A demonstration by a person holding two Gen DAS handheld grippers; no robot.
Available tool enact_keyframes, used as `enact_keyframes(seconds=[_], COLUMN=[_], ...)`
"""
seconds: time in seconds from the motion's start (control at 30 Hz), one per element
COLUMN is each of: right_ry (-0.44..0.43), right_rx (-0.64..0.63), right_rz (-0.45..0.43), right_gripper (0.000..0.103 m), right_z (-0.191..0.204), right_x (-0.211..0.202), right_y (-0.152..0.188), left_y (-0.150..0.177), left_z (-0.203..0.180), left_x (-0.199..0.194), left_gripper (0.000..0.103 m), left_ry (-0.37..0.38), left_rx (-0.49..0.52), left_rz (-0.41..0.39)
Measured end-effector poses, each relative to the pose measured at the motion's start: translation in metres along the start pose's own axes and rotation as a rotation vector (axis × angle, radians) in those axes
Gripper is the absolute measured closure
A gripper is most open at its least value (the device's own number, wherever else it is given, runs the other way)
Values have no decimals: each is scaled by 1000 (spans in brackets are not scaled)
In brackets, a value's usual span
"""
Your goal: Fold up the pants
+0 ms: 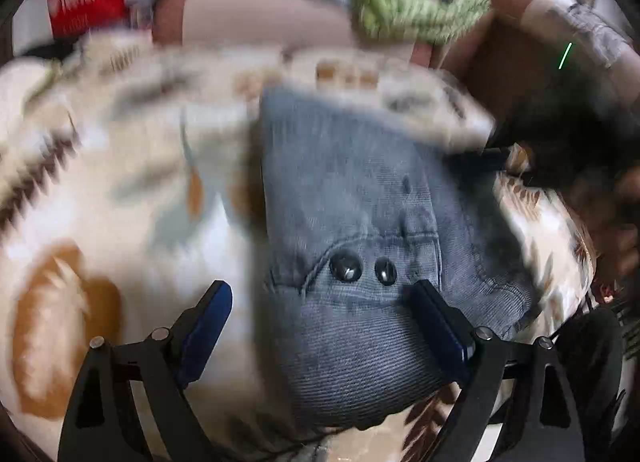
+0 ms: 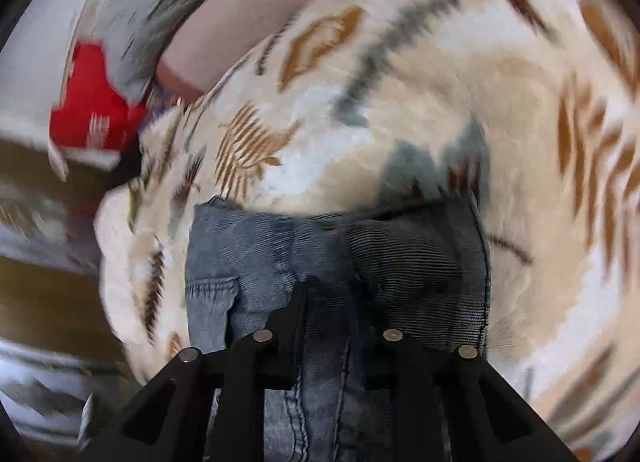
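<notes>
folded blue denim pants (image 1: 360, 222) on leaf-print blanket (image 1: 100, 182), well inside its edges. left gripper (image 1: 324, 310) spread wide over the buttoned end, pads clear of cloth. right gripper (image 2: 332, 302) narrowed around a denim fold; actual pinch unclear through blur.

The blanket (image 1: 120, 190) to the left of the folded jeans (image 1: 360, 202) lies bare, free for a gripper to pass. Beyond the jeans, a pink cushion (image 1: 264, 18) and a green cloth (image 1: 412, 2) crowd the far edge.
</notes>
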State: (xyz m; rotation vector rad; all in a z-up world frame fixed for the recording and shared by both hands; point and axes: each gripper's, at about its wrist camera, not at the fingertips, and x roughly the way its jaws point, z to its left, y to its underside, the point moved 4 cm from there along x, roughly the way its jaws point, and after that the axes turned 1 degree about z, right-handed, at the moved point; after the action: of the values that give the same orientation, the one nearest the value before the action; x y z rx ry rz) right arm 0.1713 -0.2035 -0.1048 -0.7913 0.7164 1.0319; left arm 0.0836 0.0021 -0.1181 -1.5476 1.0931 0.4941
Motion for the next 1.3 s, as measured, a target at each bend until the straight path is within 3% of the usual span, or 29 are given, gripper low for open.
enact_keyframes(seconds=[0.03,0.07,0.1,0.13,0.23,0.33,0.47,0.53,0.57,0.67,0.83,0.9,0.97,1.07,1.2,1.3], right_ry=[43,71,106,155,231,271,328,367,382,345,321,368,320,246,148,177], right_rx=[-70,-115,-161,-238,-393,-492,-565,-561,-540,-457,-341,-291,-264,-260,-227,-165], right_rz=[-6,-9,-17,-49,-24,102,200,243,265,248,97,6,-16,-54,-45,-43], right_gripper=[63,35,16,13,13,13,15,37,60,63,59,56,55,46,44,37], right_z=[18,32,46,67,113,147,166,159,152,137,123,111,103,95,69,26], right_x=[-8,-10,-11,-14,8,53,103,118,123,120,92,73,55,24,-7,-9], right_y=[-6,-10,-15,-22,-36,-43,-48,-50,-53,-59,-71,-77,-73,-49,-1,25], left_y=[-1,-2,-3,-3,-2,0,0,-1,-1,-3,-3,-2,-2,-2,0,0], left_z=[1,1,0,0,1,0,2,2,2,2,1,1,1,1,0,1], left_x=[-1,-2,-2,-1,-1,0,0,1,1,1,2,2,1,1,-1,-2], left_gripper=[10,10,10,10,10,9,8,8,8,8,8,8,8,8,8,8], left_ry=[10,9,5,4,10,12,15,16,17,21,20,20,18,16,14,19], left_rx=[-15,-9,9,12,4,11,17,18,16,16,19,18,18,15,13,4], left_rz=[-6,1,-1,-1,-3,-4,-7,-6,-6,-2,-4,-8,-11,-12,-14,-14])
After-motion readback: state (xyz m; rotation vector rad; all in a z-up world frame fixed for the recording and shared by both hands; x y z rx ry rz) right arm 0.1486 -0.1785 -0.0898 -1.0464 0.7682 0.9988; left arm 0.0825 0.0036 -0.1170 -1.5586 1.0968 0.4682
